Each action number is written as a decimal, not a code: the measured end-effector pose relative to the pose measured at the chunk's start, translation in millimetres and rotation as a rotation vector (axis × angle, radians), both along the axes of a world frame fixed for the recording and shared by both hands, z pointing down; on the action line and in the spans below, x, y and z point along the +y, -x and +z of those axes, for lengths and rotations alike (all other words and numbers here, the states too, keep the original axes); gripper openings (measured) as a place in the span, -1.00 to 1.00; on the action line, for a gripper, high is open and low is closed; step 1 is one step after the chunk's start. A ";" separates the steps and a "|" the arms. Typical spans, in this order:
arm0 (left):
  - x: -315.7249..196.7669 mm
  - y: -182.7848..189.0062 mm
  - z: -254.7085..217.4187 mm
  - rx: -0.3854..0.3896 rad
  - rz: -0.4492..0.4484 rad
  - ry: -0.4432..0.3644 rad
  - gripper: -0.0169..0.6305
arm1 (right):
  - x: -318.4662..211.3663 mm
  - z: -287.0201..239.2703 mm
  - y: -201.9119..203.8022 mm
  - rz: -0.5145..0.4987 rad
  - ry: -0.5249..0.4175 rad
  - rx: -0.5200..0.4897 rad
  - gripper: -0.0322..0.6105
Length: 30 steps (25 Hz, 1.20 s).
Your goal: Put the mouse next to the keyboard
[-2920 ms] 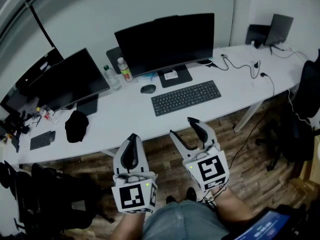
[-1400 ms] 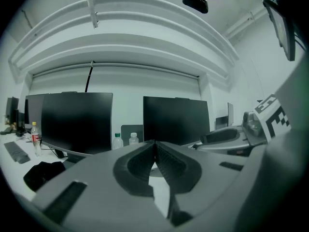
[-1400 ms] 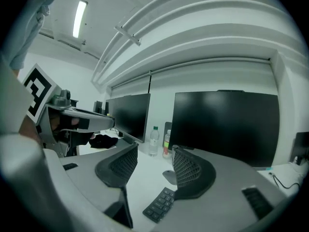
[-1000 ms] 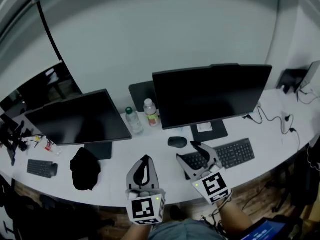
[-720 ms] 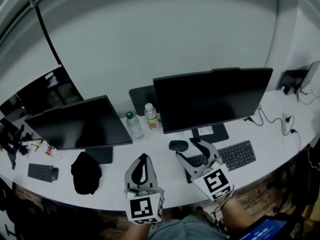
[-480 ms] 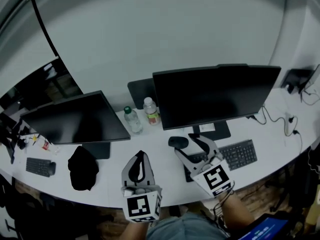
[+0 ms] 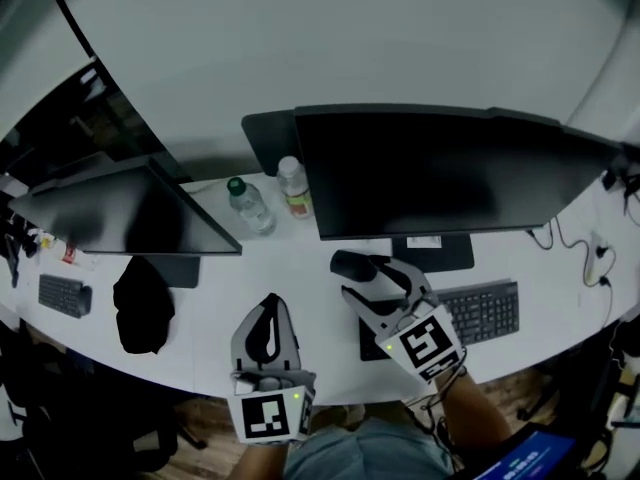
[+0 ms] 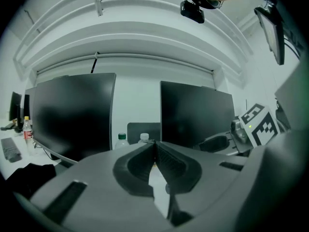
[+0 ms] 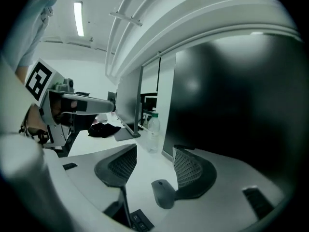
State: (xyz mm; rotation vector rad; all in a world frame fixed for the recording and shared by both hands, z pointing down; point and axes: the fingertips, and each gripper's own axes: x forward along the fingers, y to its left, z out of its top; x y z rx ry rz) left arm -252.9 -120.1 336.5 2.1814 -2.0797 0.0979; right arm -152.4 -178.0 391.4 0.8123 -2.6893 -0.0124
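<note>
From the head: reaching for the mouse (image 7: pixel 347 263) with the right tool (image 7: pixel 362 276), spread wide and gripping nothing. Lying on the tabletop (image 7: pixel 300 268) just beyond the left end of the keyboard (image 7: pixel 485 311), near the monitor foot. Parked idle nearer the front edge: the left tool (image 7: pixel 270 303).

From the left tool: shut tight on nothing, aimed toward the monitors.

From the right tool: straddling the mouse loosely, apparently without pad contact. Next, most likely: lower, centre on both flanks, squeeze, then carry alongside the keyboard.

Dim, fisheye-warped frames lit by one ceiling strip light (image 9: pixel 79 18).
</note>
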 end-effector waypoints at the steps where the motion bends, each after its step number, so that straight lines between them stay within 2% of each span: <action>1: -2.2 0.4 5.9 0.003 -0.009 0.012 -0.93 | -3.5 8.0 0.8 -0.012 0.015 0.007 -0.13; 6: -15.3 2.5 41.7 0.016 -0.054 0.089 -0.93 | -22.2 54.6 2.6 -0.074 0.072 0.084 -0.11; 18: -23.0 15.8 108.4 0.069 -0.177 0.216 -0.93 | -55.6 152.5 8.6 -0.189 0.176 0.242 0.06; 25: -27.4 24.0 124.5 0.092 -0.218 0.238 -0.93 | -57.7 177.7 17.2 -0.260 0.277 0.301 0.15; 30: -27.5 25.2 129.1 0.102 -0.229 0.244 -0.93 | -55.0 197.3 14.5 -0.319 0.272 0.437 0.16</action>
